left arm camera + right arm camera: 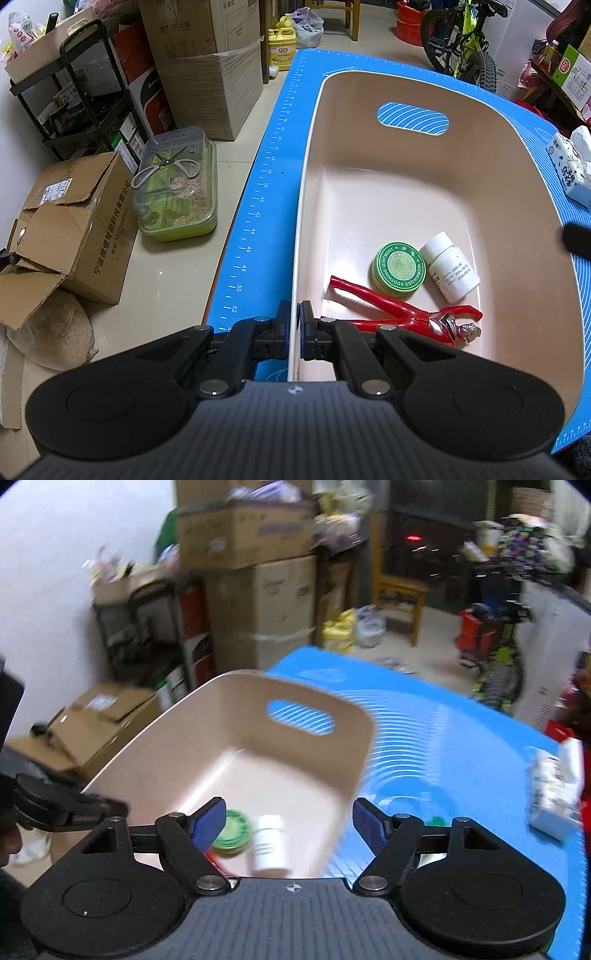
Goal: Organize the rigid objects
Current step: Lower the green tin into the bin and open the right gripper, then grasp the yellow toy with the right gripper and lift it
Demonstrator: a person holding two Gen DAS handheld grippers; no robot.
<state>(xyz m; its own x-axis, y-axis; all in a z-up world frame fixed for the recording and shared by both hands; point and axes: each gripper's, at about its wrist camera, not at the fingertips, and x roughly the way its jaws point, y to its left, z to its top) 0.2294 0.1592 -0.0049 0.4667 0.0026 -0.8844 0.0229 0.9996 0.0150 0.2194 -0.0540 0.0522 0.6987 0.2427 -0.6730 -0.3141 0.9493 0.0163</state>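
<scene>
A beige plastic bin [517,206] stands on the blue mat [266,192]. Inside it lie a green ointment tin [398,268], a white pill bottle [451,266] and a red toy figure [406,314]. My left gripper [294,325] is shut on the bin's near left rim. My right gripper [290,821] is open and empty above the bin's near right side, over the white bottle [269,843] and green tin [232,827]. The bin [229,716] is blurred in the right wrist view. The left gripper also shows at that view's left edge [70,808].
A white tissue pack [570,166] lies on the mat at the right, also in the right wrist view [554,790]. Left of the table, on the floor, are cardboard boxes [74,229], a green-lidded container with scissors [177,184] and a black rack [74,92]. A bicycle [461,44] stands behind.
</scene>
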